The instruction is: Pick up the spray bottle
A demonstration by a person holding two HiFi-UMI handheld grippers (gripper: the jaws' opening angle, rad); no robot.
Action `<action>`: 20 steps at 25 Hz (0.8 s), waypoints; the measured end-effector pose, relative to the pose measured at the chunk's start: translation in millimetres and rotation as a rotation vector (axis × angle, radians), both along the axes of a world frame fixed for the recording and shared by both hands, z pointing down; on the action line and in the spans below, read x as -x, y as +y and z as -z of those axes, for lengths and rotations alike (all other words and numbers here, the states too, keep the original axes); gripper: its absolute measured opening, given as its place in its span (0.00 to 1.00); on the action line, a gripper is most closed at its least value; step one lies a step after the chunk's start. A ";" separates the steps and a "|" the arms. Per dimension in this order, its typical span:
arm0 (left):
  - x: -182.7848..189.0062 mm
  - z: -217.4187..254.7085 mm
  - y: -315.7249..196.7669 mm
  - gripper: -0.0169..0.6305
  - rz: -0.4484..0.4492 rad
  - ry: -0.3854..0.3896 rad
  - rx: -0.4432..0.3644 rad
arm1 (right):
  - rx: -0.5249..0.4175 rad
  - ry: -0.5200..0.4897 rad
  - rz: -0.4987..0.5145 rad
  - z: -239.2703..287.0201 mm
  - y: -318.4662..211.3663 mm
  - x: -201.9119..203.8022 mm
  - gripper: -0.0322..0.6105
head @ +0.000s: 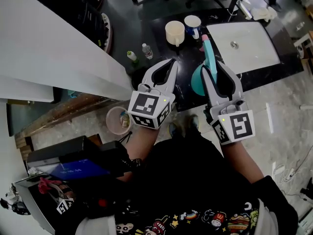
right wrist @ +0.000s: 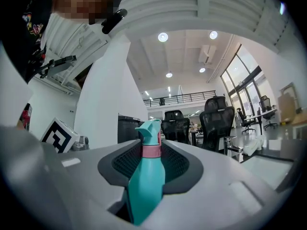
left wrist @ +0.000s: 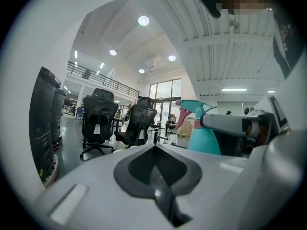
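Item: teal spray bottle (right wrist: 146, 186) with pink collar, clamped at the neck and shoulder between the fingers of the right gripper (head: 215, 66). Its body lies along the fingers and its trigger head stands past their tips. It is held up in front of the person, above the near edge of the dark tabletop (head: 159, 33). Left gripper (head: 171, 62): fingers pressed together, nothing between them, level with and beside the right. On the tabletop: cream cup (head: 174, 32), white cup (head: 192, 21), two small bottles (head: 132, 56).
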State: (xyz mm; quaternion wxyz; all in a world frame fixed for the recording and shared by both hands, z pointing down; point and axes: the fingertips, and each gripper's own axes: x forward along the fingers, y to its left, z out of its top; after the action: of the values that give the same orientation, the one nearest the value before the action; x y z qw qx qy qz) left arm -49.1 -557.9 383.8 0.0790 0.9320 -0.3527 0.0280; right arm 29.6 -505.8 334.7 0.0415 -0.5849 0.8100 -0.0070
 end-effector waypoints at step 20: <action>22.8 17.0 1.4 0.03 0.051 0.013 -0.040 | 0.013 0.001 -0.003 -7.9 4.1 1.2 0.29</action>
State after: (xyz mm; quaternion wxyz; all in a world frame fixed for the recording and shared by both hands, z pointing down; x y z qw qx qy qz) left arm -71.9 -556.5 366.9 0.0634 0.9243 -0.3762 0.0130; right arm 28.4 -501.7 342.6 0.0372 -0.5863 0.8092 -0.0118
